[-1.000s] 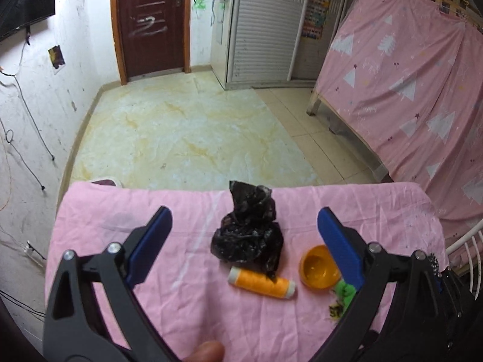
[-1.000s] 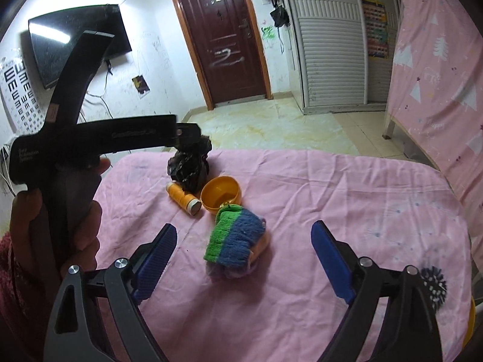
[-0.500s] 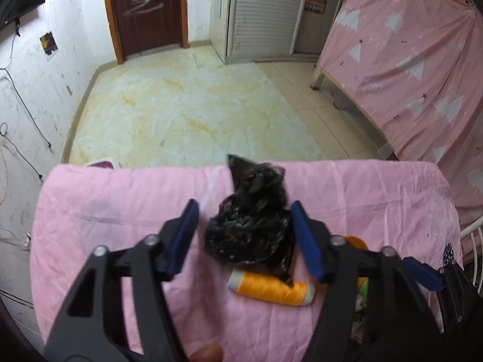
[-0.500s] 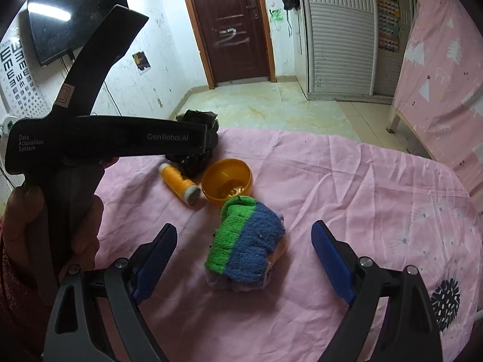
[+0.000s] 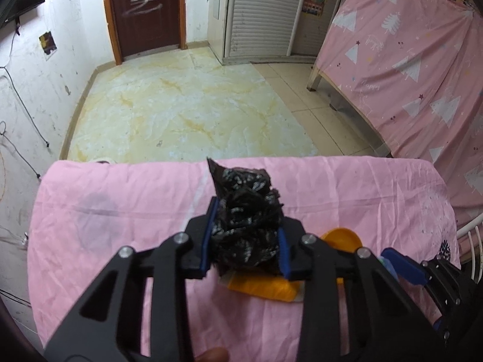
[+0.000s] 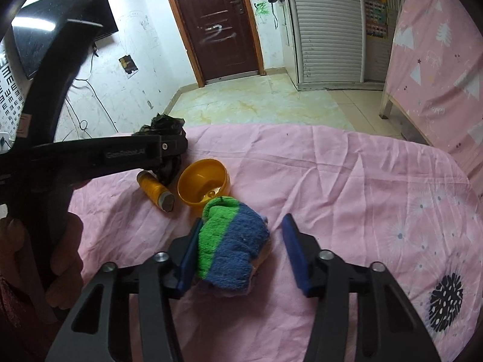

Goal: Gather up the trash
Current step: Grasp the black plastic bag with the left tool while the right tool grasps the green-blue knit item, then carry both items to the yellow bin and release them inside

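Now: one black bag (image 5: 246,226); one spool (image 6: 155,191); one bowl (image 6: 203,185); one cloth (image 6: 232,241)

The left tongs (image 6: 169,147) read "GenRobot.AI" along the arm; rows of "E" fill the eye chart (image 6: 7,90)

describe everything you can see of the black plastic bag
The black plastic bag is a crumpled, glossy wad of thin film, bunched into a lump with one pointed corner sticking up. It sits near the far edge of the pink cloth, just behind the orange thread spool. The left gripper is closing on it, both blue pads pressed against its sides.
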The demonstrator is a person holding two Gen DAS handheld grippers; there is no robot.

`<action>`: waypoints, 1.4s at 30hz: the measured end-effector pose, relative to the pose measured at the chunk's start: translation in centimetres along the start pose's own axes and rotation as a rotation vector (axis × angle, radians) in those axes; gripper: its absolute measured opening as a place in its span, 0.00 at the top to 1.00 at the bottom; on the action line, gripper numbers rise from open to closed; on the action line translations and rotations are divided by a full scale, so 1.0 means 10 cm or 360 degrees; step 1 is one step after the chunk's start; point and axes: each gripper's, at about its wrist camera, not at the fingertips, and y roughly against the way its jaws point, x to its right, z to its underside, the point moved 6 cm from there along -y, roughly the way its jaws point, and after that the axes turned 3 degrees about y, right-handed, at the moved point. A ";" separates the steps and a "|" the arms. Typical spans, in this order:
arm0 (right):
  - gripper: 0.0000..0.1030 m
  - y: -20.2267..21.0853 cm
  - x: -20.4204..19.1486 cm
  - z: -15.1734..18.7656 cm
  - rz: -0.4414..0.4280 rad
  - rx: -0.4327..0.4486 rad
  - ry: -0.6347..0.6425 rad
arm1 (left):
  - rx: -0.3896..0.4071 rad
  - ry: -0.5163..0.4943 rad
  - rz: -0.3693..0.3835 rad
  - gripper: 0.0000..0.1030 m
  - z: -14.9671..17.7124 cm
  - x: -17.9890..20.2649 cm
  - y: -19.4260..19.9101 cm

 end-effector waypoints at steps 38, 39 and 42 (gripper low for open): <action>0.77 2.01 1.05 0.62 0.0074 0.0582 -0.0325 | 0.0418 -0.0341 0.0126 0.69 0.41 1.54 1.23; 0.77 2.06 1.10 0.65 0.0081 0.0599 -0.0342 | 0.0419 -0.0357 0.0131 0.69 0.43 1.62 1.24; 0.77 2.25 1.32 0.76 0.0105 0.0661 -0.0407 | 0.0422 -0.0415 0.0148 0.69 0.51 1.84 1.29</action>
